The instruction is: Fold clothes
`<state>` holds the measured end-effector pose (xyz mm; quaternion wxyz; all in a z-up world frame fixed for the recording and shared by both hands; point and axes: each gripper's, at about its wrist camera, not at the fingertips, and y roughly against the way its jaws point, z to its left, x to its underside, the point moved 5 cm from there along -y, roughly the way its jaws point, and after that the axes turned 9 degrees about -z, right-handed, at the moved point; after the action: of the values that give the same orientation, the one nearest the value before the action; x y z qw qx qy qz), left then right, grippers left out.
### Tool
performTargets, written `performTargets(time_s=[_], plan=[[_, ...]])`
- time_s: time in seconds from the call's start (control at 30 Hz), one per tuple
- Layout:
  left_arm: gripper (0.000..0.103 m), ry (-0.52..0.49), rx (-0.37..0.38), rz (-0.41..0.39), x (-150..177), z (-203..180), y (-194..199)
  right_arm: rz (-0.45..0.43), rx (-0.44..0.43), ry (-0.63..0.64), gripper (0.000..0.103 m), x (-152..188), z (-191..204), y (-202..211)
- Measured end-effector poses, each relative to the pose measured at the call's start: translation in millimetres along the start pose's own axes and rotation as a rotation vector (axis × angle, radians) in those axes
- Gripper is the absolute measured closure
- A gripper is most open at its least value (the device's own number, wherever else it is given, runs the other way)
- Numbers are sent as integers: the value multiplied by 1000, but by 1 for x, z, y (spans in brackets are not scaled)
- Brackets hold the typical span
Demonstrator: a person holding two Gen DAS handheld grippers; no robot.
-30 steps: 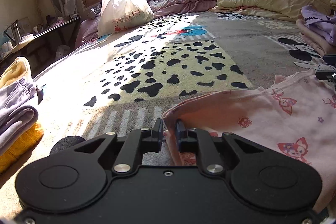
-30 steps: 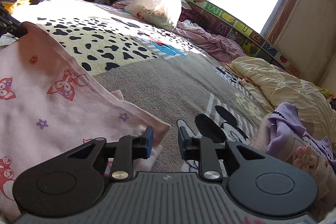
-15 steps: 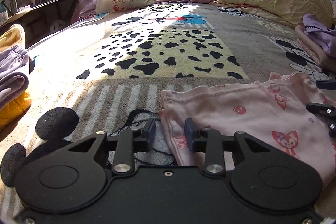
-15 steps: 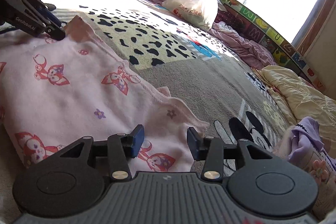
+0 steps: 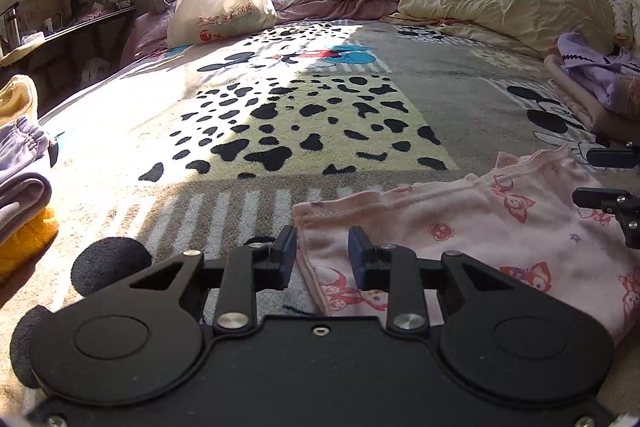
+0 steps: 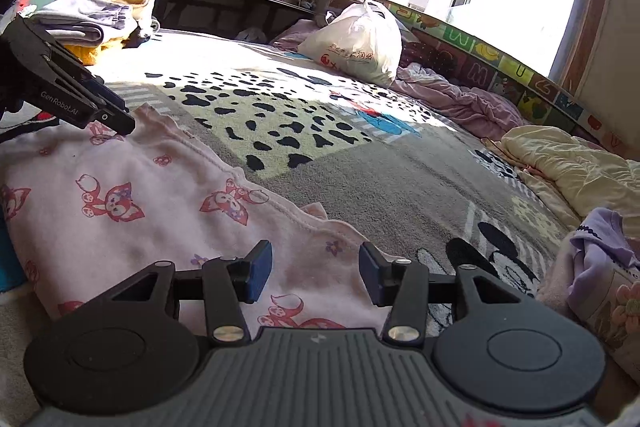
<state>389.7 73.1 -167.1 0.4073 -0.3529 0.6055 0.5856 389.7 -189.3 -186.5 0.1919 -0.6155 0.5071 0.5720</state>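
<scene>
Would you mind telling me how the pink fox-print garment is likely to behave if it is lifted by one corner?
The pink garment lies flat and thin with soft ripples at its hem, so it will probably drape limply. It looks light for its size. On the fuzzy blanket it may drag rather than slide freely.

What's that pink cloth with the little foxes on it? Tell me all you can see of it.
The pink garment looks like soft cotton, pale pink, printed with red foxes and small purple flowers, with stitched hems. It lies flat on the patterned blanket, apparently folded over, though its type is unclear. The left hand-held gripper is open with its jaws on either side of one corner; the right hand-held gripper is open over the other end. Neither grips it.
</scene>
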Motion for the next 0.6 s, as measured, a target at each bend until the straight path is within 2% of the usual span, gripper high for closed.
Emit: performTargets(time_s=[0.07,0.17,0.23,0.37,0.5,0.6], plan=[[75,89,15,-8,-3,17,3,11,10,-40,54,5,-10,-1],[75,212,100,13,-4,28,4,16,20,-100,54,11,-21,-1],[75,216,126,33,-2,25,3,16,25,-141,54,14,-28,-1],[76,171,112,74,7,12,-5,20,30,-220,54,20,-41,-2],[89,155,91,89,12,8,-7,18,33,-265,53,24,-48,-2],[94,151,74,90,13,10,-6,22,33,-268,53,25,-48,-3]])
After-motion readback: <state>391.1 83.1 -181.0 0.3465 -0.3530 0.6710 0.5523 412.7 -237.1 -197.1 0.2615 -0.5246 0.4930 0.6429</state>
